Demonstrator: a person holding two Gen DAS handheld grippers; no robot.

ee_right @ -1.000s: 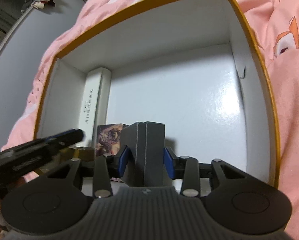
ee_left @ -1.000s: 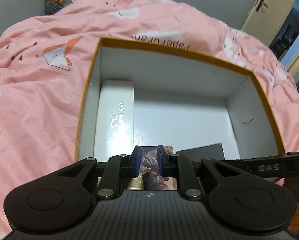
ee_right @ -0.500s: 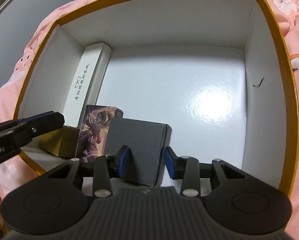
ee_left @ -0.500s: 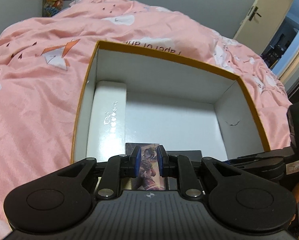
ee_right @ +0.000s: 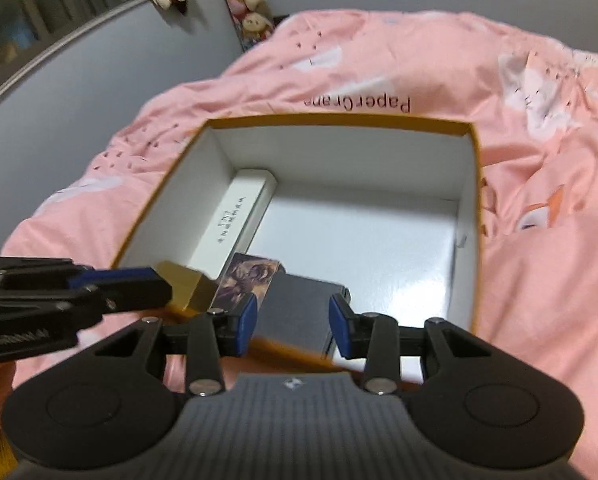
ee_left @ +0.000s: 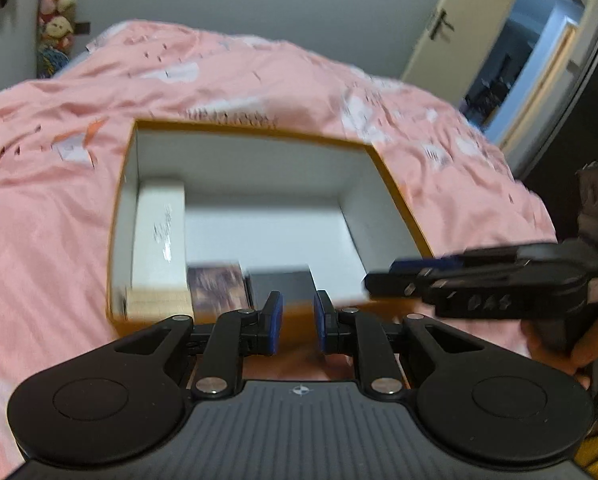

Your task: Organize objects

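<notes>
An orange-rimmed box (ee_left: 259, 134) with a white inside lies open on the bed. Along its near side sit a gold box (ee_left: 159, 304), a picture-printed box (ee_left: 217, 286) and a dark grey box (ee_left: 281, 282). A long white box (ee_left: 159, 232) lies by the left wall. My left gripper (ee_left: 298, 320) hovers over the near rim, jaws nearly together and empty. In the right wrist view it (ee_right: 155, 284) reaches in from the left. My right gripper (ee_right: 294, 316) stands open above the dark grey box (ee_right: 295, 312), clear of it. In the left wrist view it (ee_left: 383, 276) shows side-on at the right.
A rumpled pink duvet (ee_left: 59, 240) surrounds the box. Stuffed toys (ee_left: 55, 20) hang on the grey wall beyond the bed. A door (ee_left: 451, 40) stands open at the far right. A person's hand (ee_left: 591, 344) grips the right tool.
Both grippers have pulled back and up out of the box. The dark grey box, upright between the right pads a second ago, now lies flat beside the picture-printed box.
</notes>
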